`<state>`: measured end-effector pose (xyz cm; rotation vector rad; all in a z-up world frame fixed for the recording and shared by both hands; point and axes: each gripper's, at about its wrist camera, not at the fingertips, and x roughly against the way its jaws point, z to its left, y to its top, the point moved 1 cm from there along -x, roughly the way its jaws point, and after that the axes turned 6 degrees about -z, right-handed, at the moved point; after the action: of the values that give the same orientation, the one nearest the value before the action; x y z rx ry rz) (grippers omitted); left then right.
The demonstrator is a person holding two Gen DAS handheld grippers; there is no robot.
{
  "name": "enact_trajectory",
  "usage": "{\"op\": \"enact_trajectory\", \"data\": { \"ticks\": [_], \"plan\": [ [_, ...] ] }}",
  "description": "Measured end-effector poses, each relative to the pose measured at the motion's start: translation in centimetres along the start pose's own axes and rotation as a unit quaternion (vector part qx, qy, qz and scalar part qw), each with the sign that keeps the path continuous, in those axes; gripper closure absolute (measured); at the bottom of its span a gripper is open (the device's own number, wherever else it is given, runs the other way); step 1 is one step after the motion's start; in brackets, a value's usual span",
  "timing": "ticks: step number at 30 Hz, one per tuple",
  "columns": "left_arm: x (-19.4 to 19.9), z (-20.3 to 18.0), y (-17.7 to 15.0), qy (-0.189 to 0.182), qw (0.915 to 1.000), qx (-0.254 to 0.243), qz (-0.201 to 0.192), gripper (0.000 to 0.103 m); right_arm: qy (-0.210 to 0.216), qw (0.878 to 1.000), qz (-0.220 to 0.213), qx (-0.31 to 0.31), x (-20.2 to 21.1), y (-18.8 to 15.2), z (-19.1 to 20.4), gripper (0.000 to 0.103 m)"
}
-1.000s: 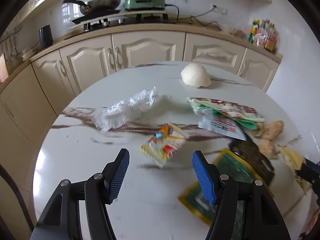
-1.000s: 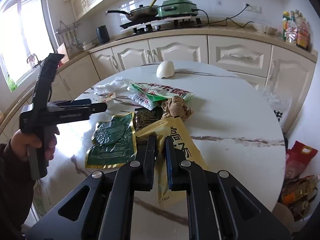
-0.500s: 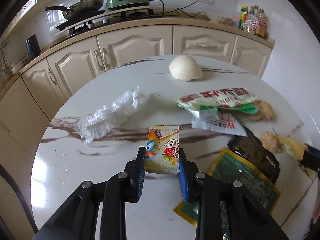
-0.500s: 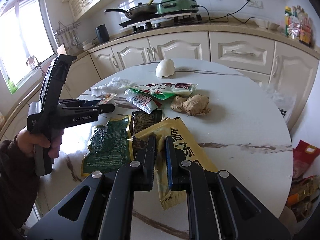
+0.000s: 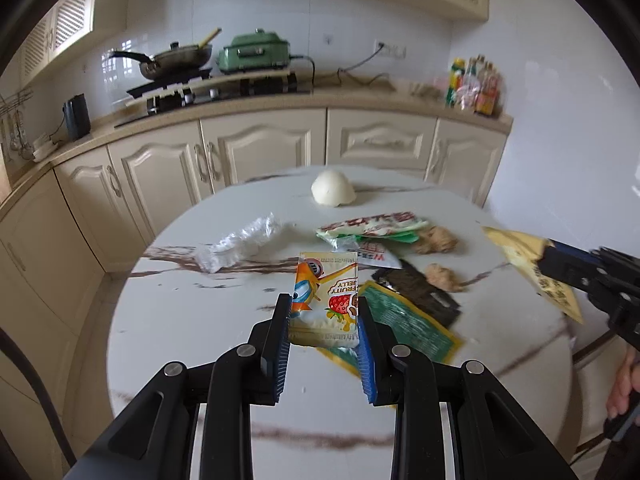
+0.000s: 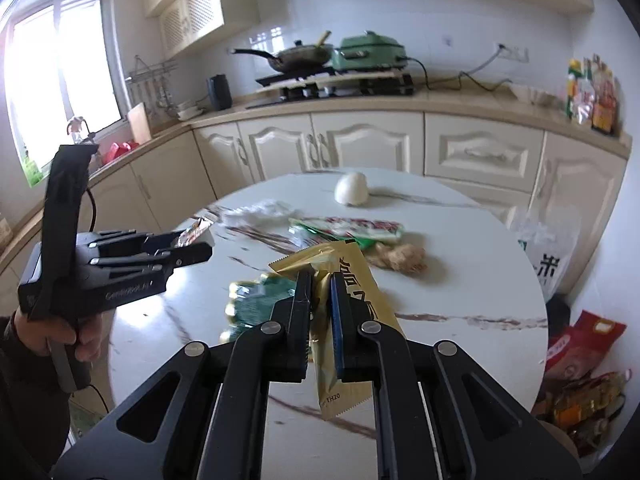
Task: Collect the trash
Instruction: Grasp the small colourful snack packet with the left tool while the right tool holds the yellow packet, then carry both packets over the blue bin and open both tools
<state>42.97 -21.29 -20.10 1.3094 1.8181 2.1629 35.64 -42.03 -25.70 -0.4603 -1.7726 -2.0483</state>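
Note:
My left gripper is shut on a small fruit jelly packet and holds it above the round marble table. My right gripper is shut on a yellow wrapper and holds it off the table; the wrapper also shows at the right of the left wrist view. On the table lie a green foil packet, a dark packet, a red-green-white wrapper, a clear plastic wrapper and ginger pieces.
A white bun-like lump sits at the table's far side. Cream kitchen cabinets curve behind the table. A plastic bag hangs at the table's right edge and a heap of wrappers lies on the floor at the right.
My left gripper closed on the jelly packet and lifted it off the table. My right gripper raised the yellow wrapper clear of the table.

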Motion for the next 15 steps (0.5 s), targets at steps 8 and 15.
{"op": "enact_trajectory", "data": {
  "ticks": [8, 15],
  "plan": [
    [10.9, 4.0, -3.2, 0.009, 0.9983, 0.024, -0.053, 0.077, 0.04, 0.997, -0.024, 0.058, 1.5, 2.5, 9.6, 0.094],
    [19.6, 12.5, -9.7, 0.087, 0.991, 0.078, -0.066, 0.077, 0.133, 0.983, -0.014, 0.126, -1.1, 2.7, 23.4, 0.094]
  ]
}}
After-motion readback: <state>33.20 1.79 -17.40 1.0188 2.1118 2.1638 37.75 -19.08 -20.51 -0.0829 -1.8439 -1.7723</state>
